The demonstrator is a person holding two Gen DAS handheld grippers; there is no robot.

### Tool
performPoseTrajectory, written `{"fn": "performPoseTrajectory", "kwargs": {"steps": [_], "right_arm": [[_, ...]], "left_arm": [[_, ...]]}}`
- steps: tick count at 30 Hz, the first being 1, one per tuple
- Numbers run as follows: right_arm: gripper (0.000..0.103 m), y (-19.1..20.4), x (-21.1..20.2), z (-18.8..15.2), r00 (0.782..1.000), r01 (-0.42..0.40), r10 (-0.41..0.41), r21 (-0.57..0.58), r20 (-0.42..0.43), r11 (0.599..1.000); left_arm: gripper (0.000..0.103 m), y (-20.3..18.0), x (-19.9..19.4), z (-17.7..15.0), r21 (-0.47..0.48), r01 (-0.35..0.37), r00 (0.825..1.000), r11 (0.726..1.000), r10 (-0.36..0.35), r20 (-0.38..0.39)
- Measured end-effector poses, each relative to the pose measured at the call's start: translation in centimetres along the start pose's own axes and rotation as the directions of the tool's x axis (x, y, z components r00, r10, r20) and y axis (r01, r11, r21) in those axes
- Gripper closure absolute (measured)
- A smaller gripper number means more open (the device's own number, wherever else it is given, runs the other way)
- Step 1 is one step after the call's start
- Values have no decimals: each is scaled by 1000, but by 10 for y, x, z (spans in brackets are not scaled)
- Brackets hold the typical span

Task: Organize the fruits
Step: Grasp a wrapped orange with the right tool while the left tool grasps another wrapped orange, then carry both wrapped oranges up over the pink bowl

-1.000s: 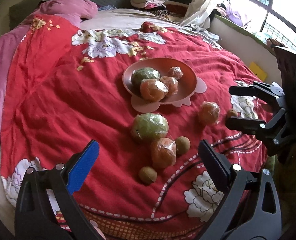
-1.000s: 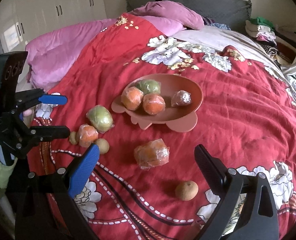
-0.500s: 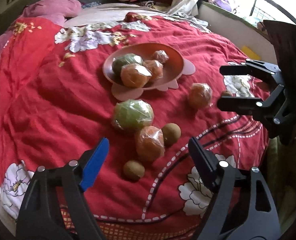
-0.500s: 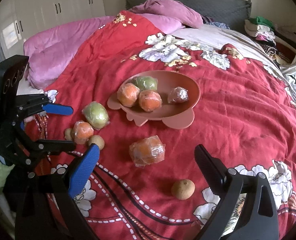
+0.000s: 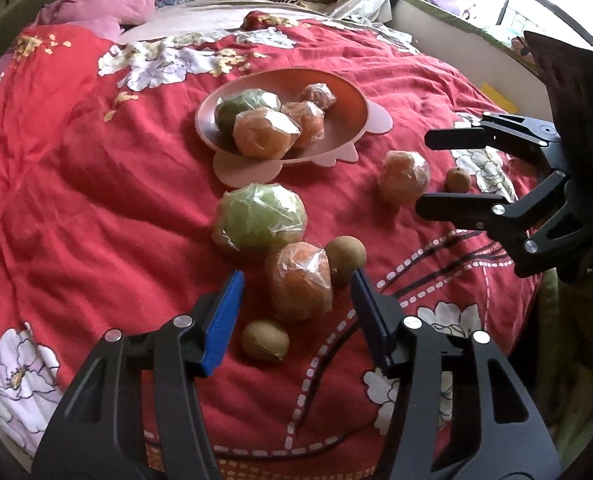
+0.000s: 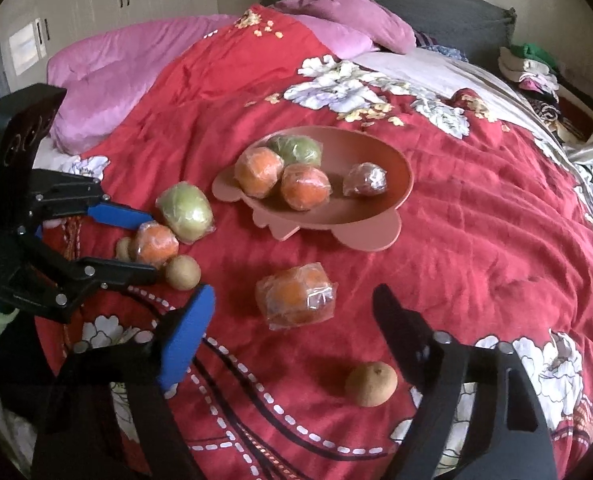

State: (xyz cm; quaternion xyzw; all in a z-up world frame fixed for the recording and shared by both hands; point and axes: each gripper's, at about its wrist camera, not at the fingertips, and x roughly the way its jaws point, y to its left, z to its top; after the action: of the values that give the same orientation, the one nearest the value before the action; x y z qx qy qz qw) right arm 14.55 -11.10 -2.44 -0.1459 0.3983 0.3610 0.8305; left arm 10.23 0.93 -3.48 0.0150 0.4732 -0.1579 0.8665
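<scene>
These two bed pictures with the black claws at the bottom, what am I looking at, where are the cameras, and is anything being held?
No robot here: a person holds a two-finger gripper in each hand, each with a wide-angle camera looking forward along its fingers. One picture is from the left gripper, the other from the right gripper; each also shows the other gripper off to one side.

Both look down at a red bedspread with white flowers. On it sits a pink dish holding four plastic-wrapped fruits. Loose on the cover are a wrapped green fruit, two wrapped oranges and three small brown fruits.

Nothing is held yet. The left gripper's jaws are closing around one wrapped orange, without touching it as far as I can see. The right gripper's jaws are also closing, with the other wrapped orange ahead of them.
</scene>
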Motion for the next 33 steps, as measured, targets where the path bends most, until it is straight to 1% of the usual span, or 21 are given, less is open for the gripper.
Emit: {"fn": "performPoseTrajectory", "kwargs": {"steps": [1,3,4,5,7,8,10,12,14,17,19,22,27,33], "right_arm": [[29,1,1,0,1000,-3,3,-6,-3,1000],[39,2,6,0,1000,-8,8,-15,-11,1000],[42,2,9,0,1000,-9,8,-18,-19,1000],[43,3,11,-1,1000,-8,8,-20,-25,1000],[45,3,15,-1,999,-7,6,-17,-32,1000],[50,3,17,-2,999,-3,2,-13,-38,1000],[52,4,19,-2,999,-7,6,-17,-37,1000],[57,3,22,-2,999,0,0,-9,-40,1000],[59,1,22,-1,1000,-3,3,-3,-29,1000],[60,-2,23,-2,1000,-18,18,10,-25,1000],[60,-4,22,-1,999,-31,31,23,-20,999],[60,-8,19,-1,999,-51,52,41,-10,998],[61,-11,12,0,997,-75,75,62,12,995],[61,-15,1,2,995,-91,88,81,46,993]], "left_arm": [[59,0,1,0,-2,2,1000,1000,-2,-2],[59,2,3,0,-7,3,1000,1000,-3,-8],[59,2,4,0,-9,6,1000,1000,-6,-8],[59,2,4,-1,-9,9,1000,1000,-9,-9],[63,3,4,0,-14,18,1000,1000,-18,-7],[63,4,4,0,-17,23,1000,1000,-23,-7],[63,6,5,0,-23,23,1000,999,-23,-9],[67,5,5,-1,-21,25,1000,999,-26,-9],[67,5,6,0,-20,26,1000,999,-27,-11],[68,6,7,1,-25,29,1000,999,-29,-11],[74,6,7,1,-27,34,999,999,-35,-9],[75,7,8,2,-32,38,999,999,-38,-6],[76,6,3,3,-39,34,999,999,-34,8],[76,3,-12,7,-43,39,998,998,-37,48]]}}
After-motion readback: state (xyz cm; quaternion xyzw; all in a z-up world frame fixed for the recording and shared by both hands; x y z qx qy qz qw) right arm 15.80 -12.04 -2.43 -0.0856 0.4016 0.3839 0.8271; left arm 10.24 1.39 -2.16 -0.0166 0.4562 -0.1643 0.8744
